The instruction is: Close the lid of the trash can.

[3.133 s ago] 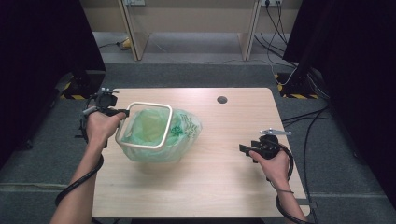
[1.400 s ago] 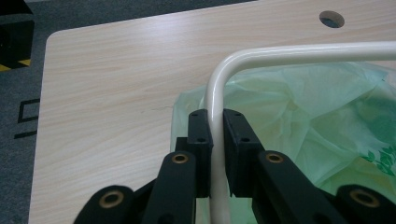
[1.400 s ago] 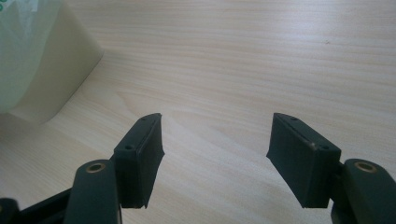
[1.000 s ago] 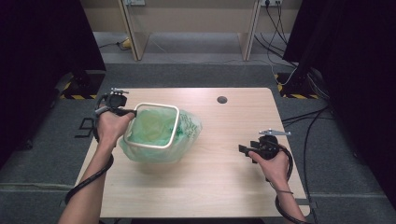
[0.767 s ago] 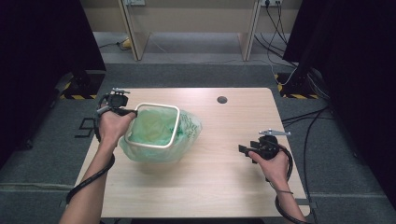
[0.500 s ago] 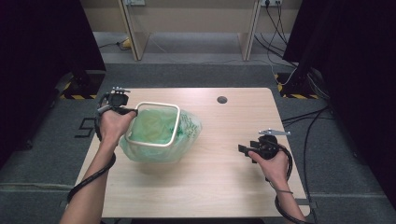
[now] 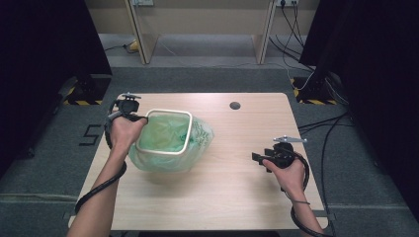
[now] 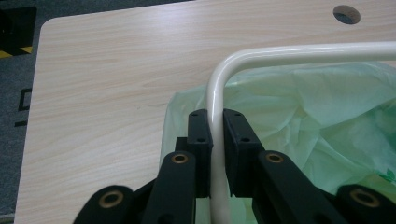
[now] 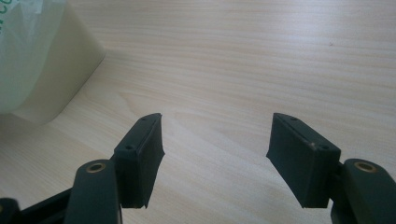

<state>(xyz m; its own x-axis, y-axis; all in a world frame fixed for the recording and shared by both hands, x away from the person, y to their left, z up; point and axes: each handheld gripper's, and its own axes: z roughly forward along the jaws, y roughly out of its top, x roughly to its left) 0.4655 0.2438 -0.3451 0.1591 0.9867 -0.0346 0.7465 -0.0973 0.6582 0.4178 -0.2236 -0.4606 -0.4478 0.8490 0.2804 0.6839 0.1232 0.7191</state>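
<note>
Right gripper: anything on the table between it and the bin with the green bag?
Nothing visible. The right gripper, jaws open, faces the bin across bare table. The left gripper is clamped on the bin's white rim at the far side.

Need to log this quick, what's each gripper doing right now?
Left gripper: shut on the bin's white rim.
Right gripper: open, holding nothing.

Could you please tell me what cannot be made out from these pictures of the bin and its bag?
- Bin contents: hidden in the high view by the crumpled green bag.
- Print on the bag: too small in the high view, cut off in the right gripper view.
- Left gripper fingers: hidden in the high view by the hand.
</note>
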